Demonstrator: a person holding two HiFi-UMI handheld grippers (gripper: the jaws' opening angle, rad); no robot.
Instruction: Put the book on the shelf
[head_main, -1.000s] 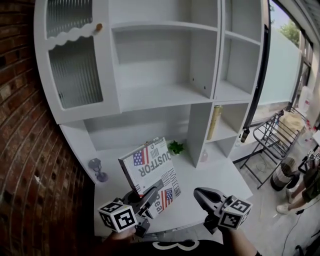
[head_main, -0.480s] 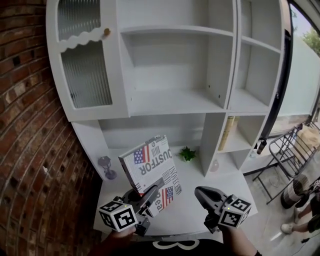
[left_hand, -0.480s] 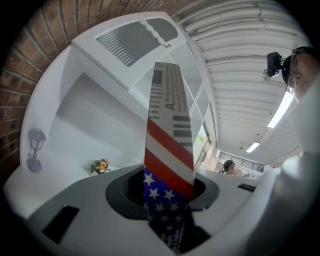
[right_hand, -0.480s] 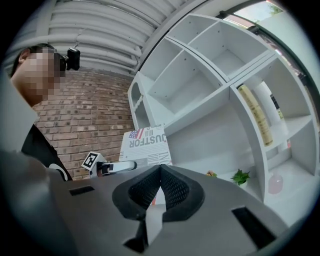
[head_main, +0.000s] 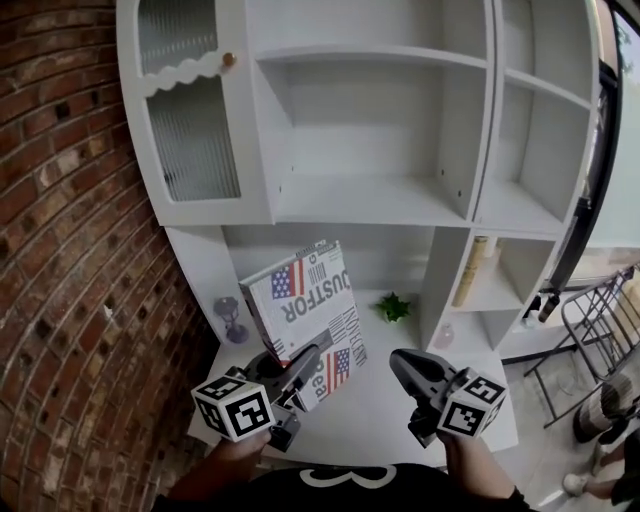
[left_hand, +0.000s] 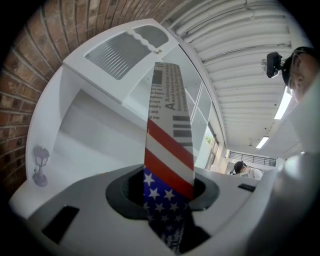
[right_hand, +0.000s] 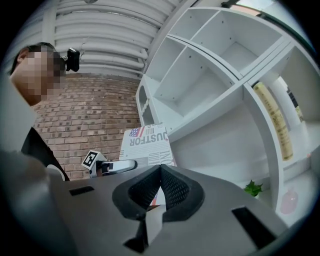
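Book (head_main: 305, 310) with a flag-print cover sits tilted above the white desk (head_main: 400, 425) in the head view. Its lower corner is in the left gripper (head_main: 298, 375), below the bare shelf (head_main: 370, 200). In the left gripper view, both jaws press on the book's edge. In the right gripper view, the right gripper (right_hand: 159, 169) is closed, tips touching, holding nothing.

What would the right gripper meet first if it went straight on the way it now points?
Probably the book held in the left gripper. It stands just beyond the shut jaws of the right gripper, though depth is unclear.
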